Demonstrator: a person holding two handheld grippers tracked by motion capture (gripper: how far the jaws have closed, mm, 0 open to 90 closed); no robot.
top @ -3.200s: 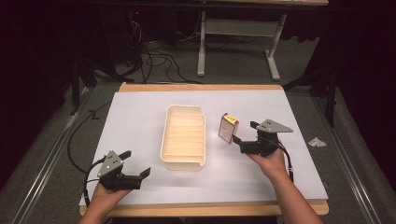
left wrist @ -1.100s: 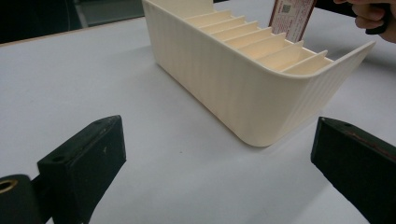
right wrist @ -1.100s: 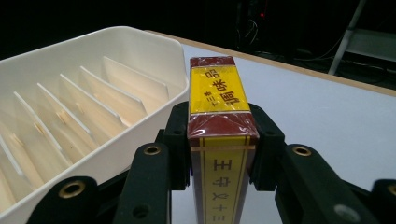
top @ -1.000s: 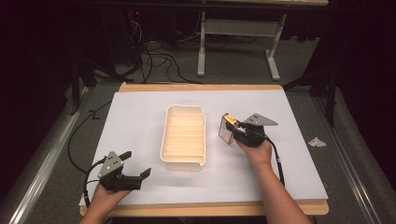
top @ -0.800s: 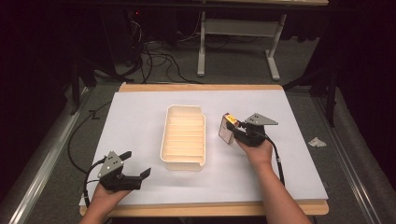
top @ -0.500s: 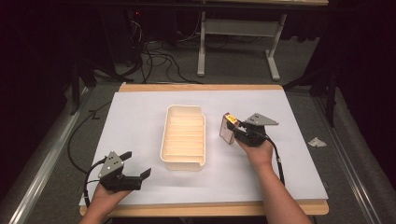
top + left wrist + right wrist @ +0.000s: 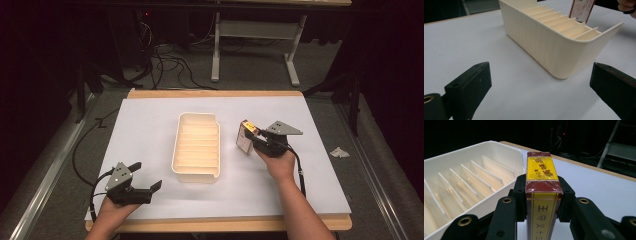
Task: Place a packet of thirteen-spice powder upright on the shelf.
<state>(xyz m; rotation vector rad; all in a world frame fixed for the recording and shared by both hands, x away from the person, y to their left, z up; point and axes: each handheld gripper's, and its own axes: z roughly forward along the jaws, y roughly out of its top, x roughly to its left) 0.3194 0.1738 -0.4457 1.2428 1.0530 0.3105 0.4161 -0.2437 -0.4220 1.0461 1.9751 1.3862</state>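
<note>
red-and-yellow box [image 7: 541,192]: light, stiff, glossy wrap likely slick, best pinched on its broad faces | clamped upright in right tongs [image 7: 254,141], above the desk's [image 7: 150,125] right half, just beside slotted cream tray [image 7: 196,147] | left tongs [image 7: 145,184] wide, empty, near-left corner | white sheet, dark room

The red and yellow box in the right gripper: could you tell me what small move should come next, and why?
Probably carry it sideways over the cream divided tray. The right gripper is shut on the red and yellow box, held beside the tray's rim, not above its slots, which look empty. The left gripper rests open, apart from the tray.
</note>
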